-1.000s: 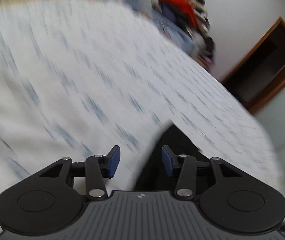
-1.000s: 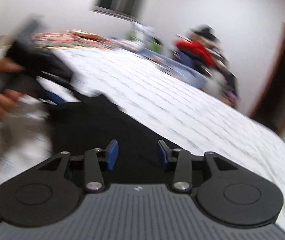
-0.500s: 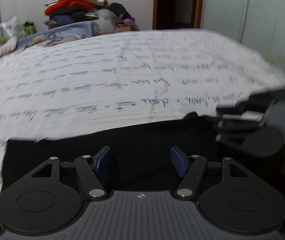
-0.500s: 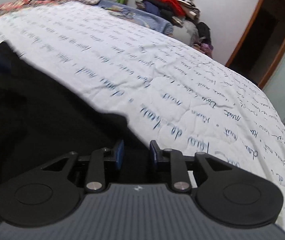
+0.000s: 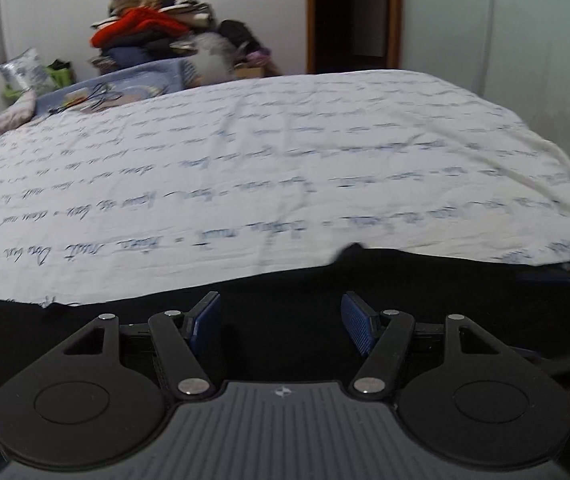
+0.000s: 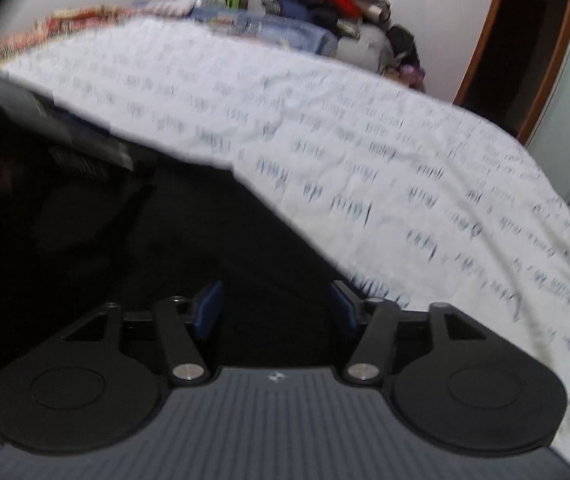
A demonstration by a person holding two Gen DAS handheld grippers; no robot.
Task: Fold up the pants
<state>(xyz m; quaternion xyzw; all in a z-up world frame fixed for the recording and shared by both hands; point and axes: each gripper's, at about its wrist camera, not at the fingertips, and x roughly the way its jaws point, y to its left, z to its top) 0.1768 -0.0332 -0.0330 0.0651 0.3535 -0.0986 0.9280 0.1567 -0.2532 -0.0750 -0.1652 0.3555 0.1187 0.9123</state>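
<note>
While the black pants (image 5: 293, 280) lie spread flat along the near edge of the bed (image 5: 245, 152), both tools hang just above the dark cloth, angled down toward it. The left tool (image 5: 281, 324) stands released, its blue pads (image 5: 359, 328) well apart with nothing pinched between them, only the flat fabric showing underneath; its jaws have just been opening and nothing is caught in them. The right tool (image 6: 275, 312) is likewise released, its blue pads (image 6: 209, 312) spread wide over the pants (image 6: 189, 240), and its jaws have just been opening too, with no fold of cloth gripped between them. In the right wrist view the edge of the garment runs diagonally across the bed, dark on the near left and white sheet (image 6: 365, 140) to the far right; a blurred grey and black shape at the upper left looks like the other tool, though I cannot make it out clearly. The sheet is white with rows of blue handwriting printed across it, lightly creased. Beyond the bed, against the far wall, sits a heap of clothes (image 5: 157, 36) topped with something red, a patterned pillow (image 5: 21, 72) near the window, and a dark open doorway (image 5: 349, 16) with a wooden frame.
</note>
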